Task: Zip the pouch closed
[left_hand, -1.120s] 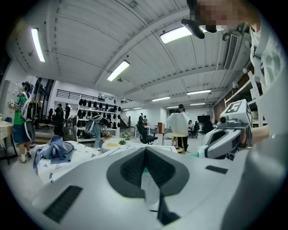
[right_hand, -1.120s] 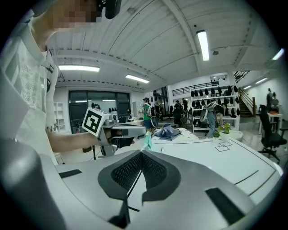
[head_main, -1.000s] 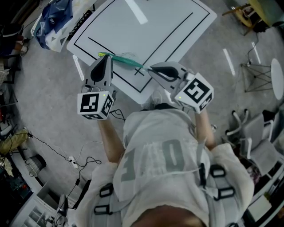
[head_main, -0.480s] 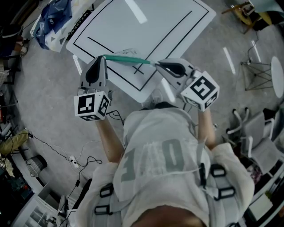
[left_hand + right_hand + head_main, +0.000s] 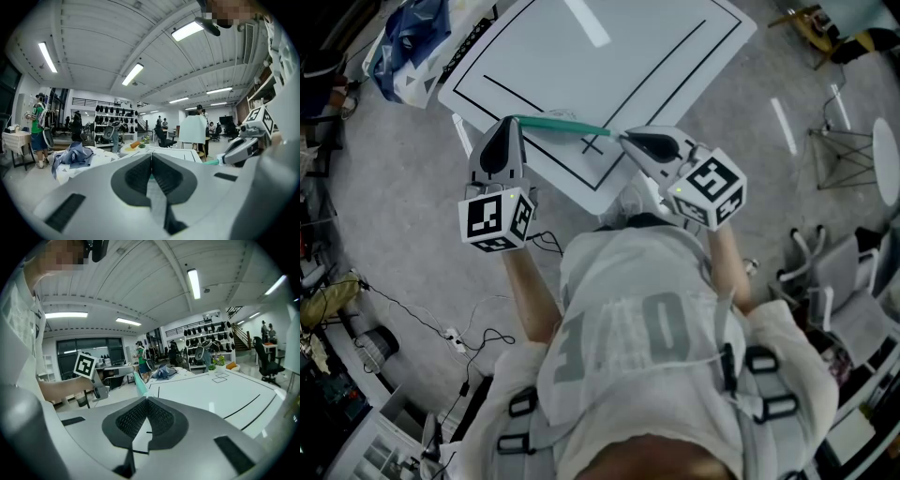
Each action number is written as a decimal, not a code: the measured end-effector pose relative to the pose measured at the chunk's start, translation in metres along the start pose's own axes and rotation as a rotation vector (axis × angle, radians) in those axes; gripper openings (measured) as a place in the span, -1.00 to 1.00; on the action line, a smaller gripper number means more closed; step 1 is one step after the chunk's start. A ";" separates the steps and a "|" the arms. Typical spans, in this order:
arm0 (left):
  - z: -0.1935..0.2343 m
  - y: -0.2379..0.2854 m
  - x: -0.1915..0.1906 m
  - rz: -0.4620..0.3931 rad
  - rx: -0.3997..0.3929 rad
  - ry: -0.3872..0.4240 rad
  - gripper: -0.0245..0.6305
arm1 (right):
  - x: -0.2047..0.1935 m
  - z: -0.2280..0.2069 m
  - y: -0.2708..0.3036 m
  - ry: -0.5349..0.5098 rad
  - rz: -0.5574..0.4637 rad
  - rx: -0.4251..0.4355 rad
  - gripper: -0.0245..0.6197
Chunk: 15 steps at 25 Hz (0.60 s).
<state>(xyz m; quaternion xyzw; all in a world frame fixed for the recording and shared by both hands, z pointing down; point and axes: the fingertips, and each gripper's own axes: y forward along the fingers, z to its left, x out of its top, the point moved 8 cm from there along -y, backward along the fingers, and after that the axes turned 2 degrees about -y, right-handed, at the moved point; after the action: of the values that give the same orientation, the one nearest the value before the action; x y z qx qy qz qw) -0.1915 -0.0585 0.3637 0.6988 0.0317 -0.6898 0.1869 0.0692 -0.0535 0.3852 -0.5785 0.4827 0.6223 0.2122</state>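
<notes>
The green pouch (image 5: 567,125) spans the upper centre of the frame, with the left gripper (image 5: 510,122) clamped on its left end. The right gripper (image 5: 624,138) pinches its right end.

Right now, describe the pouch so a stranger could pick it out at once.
Find the white table with black lines. Over its near corner the left gripper and right gripper pinch the ends of a thin strip: that is the pouch. It is the only green thing there.
</notes>
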 end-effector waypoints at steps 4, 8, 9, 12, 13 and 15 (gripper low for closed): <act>0.002 0.004 -0.003 -0.045 0.056 -0.046 -0.90 | -0.011 -0.004 0.014 0.049 0.013 -0.046 -0.90; -0.004 0.006 -0.003 -0.077 0.084 -0.056 -0.90 | -0.018 -0.011 0.019 0.087 0.025 -0.087 -0.90; -0.005 0.006 -0.002 -0.085 0.093 -0.054 -0.89 | -0.019 -0.013 0.019 0.093 0.026 -0.102 -0.90; -0.007 0.007 0.002 -0.100 0.103 -0.064 -0.89 | -0.022 -0.022 0.017 0.105 0.038 -0.159 -0.90; -0.007 0.007 0.004 -0.101 0.102 -0.068 -0.89 | -0.023 -0.025 0.016 0.107 0.044 -0.181 -0.90; -0.006 0.007 0.005 -0.099 0.098 -0.069 -0.89 | -0.025 -0.031 0.015 0.110 0.052 -0.223 -0.90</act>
<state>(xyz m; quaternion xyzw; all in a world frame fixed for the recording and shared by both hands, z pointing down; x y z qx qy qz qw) -0.1832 -0.0644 0.3607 0.6805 0.0260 -0.7226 0.1190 0.0789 -0.0787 0.4177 -0.6190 0.4362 0.6448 0.1039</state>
